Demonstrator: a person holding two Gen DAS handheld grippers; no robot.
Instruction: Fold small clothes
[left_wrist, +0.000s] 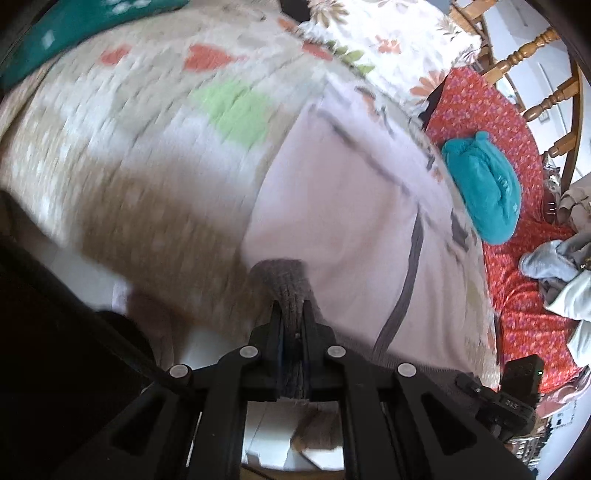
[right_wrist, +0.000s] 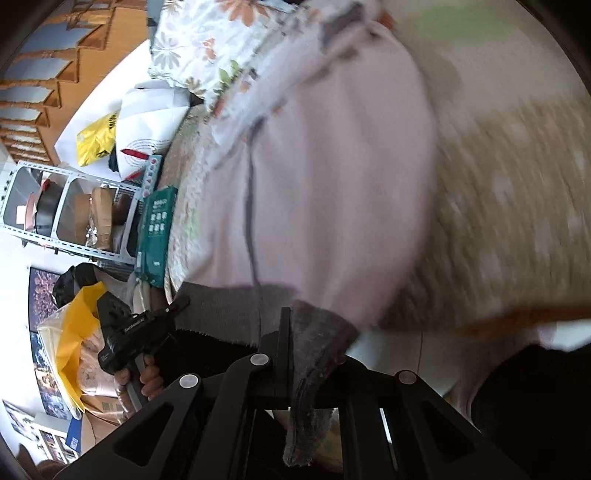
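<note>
A pale pink garment (left_wrist: 332, 206) with a grey ribbed hem and a grey seam lies spread on a patterned bedspread (left_wrist: 122, 122). My left gripper (left_wrist: 291, 310) is shut on the grey hem (left_wrist: 284, 280), which bunches up between its jaws. In the right wrist view the same pink garment (right_wrist: 332, 166) hangs from my right gripper (right_wrist: 295, 325), which is shut on another part of the grey hem (right_wrist: 317, 339). The other hand-held gripper (right_wrist: 129, 332) shows at the left of that view with a hand on it. Both views are motion-blurred.
A folded teal cloth (left_wrist: 484, 188) lies on a red flowered cover (left_wrist: 517, 295), with a heap of grey and white clothes (left_wrist: 561, 273) beside it. A flowered pillow (left_wrist: 373, 37) and a wooden chair (left_wrist: 539, 70) stand beyond. A shelf rack (right_wrist: 74, 218), bags and boxes flank the bed.
</note>
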